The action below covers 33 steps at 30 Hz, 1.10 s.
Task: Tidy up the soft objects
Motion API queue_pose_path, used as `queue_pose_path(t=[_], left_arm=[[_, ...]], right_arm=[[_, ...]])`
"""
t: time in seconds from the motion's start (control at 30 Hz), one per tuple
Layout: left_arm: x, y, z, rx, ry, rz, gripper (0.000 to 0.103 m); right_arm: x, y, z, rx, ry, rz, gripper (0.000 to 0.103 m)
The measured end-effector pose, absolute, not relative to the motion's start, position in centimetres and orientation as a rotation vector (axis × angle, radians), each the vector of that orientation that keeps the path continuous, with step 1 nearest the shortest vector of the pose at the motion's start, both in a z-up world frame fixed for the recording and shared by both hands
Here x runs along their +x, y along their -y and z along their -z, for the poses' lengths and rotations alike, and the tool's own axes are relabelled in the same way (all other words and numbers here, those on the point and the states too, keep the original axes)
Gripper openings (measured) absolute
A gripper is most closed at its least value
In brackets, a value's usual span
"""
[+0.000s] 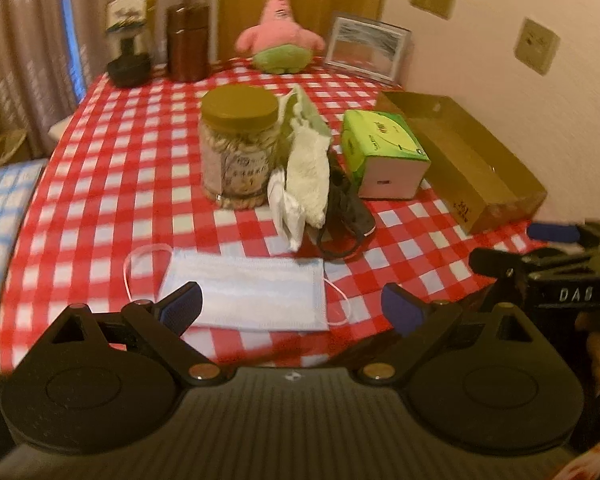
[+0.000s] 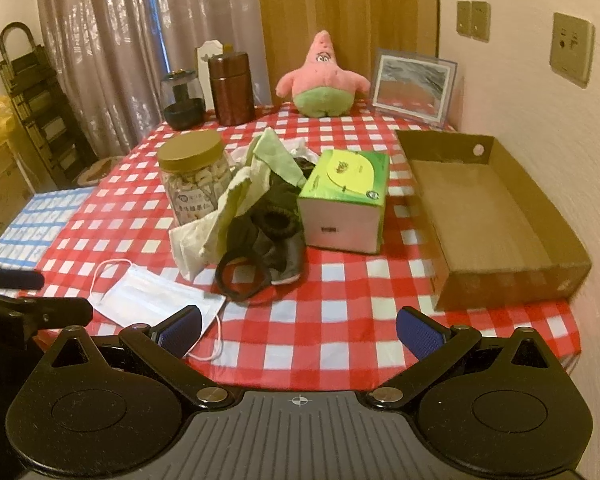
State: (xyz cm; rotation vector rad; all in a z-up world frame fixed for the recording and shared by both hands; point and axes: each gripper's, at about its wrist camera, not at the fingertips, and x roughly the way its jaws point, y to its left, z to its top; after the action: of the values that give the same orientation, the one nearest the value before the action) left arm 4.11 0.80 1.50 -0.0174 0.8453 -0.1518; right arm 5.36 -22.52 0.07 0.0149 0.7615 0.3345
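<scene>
Both tools gape, holding nothing: left tool [image 1: 292,310] hovers over the face mask [image 1: 244,294] (flat at tabletop [image 2: 340,320] front edge); right tool [image 2: 298,332] near it. Cardboard tray [image 2: 496,280] sits right.

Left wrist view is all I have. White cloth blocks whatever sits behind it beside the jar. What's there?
Observer: The right wrist view shows a heap of black soft items there, with a fuzzy black ring on top, beside the tissue box.
Operator: Anything in the cardboard box? I can't see its whole floor.
Observer: No. The cardboard box shows a bare floor from end to end.
Operator: Right gripper state? I only get its edge.
Observer: The right gripper is open and holds nothing. Its left finger overlaps a corner of the face mask in that view.
</scene>
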Motion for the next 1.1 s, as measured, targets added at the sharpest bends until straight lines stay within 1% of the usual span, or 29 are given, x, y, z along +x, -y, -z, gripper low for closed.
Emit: queue_pose_path(t=[0.17,0.4,0.63,0.8,0.97,1.03,1.1], left_arm=[[6.1,-1.1,-1.5,0.135,-0.851,0.292,0.095],[8.5,-1.3,0.3,0.371,-0.9,0.514,0.095],[10.1,-0.9,4.6,0.699,-0.944,0.664,0.095],[10.2,0.1,8.2,0.908,-0.919,0.715,0.094],[10.3,0.7,10.5,0.993,-0.898,0.735,0.092],[10.5,0.5,11.0,0.989,-0.9,0.72,0.089],[10.9,0.2,11.2,0.965,-0.903,0.718,0.089]], right_arm=[[6.7,22.2,0.3,-0.002,-0.758,-0.354,0.102],[8.6,21.6,1.3,-0.049,-0.768,-0.397,0.102],[10.2,21.0,2.5,-0.071,-0.798,-0.41,0.102],[11.3,20.6,3.7,-0.07,-0.829,-0.404,0.102],[12.3,20.5,4.5,-0.064,-0.847,-0.394,0.102],[12.6,20.4,4.7,-0.061,-0.853,-0.391,0.102],[12.9,20.3,5.0,-0.059,-0.859,-0.392,0.102]])
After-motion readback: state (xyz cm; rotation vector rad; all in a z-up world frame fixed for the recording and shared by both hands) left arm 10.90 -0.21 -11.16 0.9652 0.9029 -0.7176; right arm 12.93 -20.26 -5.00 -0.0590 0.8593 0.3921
